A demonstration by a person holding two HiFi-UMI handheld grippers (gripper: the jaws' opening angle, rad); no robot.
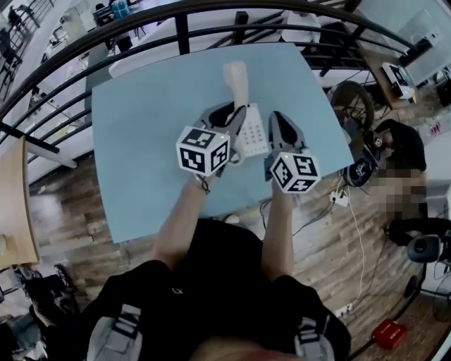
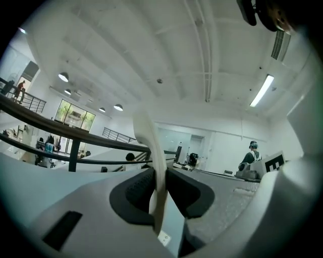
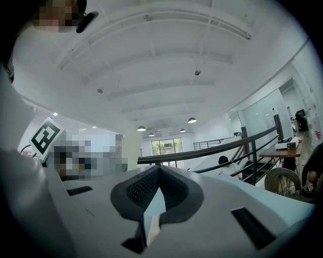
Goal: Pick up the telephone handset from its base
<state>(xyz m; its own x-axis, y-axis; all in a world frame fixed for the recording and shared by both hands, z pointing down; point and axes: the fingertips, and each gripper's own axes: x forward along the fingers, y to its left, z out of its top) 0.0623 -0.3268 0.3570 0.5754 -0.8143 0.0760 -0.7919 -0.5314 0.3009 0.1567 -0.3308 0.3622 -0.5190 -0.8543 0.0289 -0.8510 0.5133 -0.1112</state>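
The cream telephone handset (image 1: 236, 79) is lifted off the white keypad base (image 1: 255, 132), which lies on the light blue table (image 1: 141, 134). My left gripper (image 1: 235, 114) is shut on the handset's lower part. In the left gripper view the handset (image 2: 150, 146) stands edge-on between the dark pads and rises above them, with the left gripper (image 2: 160, 184) pointing level into the room. My right gripper (image 1: 282, 123) hovers just right of the base with nothing in it. In the right gripper view the right gripper (image 3: 159, 174) has its pad tips meeting.
A dark curved railing (image 1: 211, 17) runs behind the table's far edge. To the right are a wheel (image 1: 352, 102), a seated person (image 1: 402, 151), and cables and a power strip (image 1: 340, 199) on the wooden floor. A wooden tabletop (image 1: 14, 204) lies at the left.
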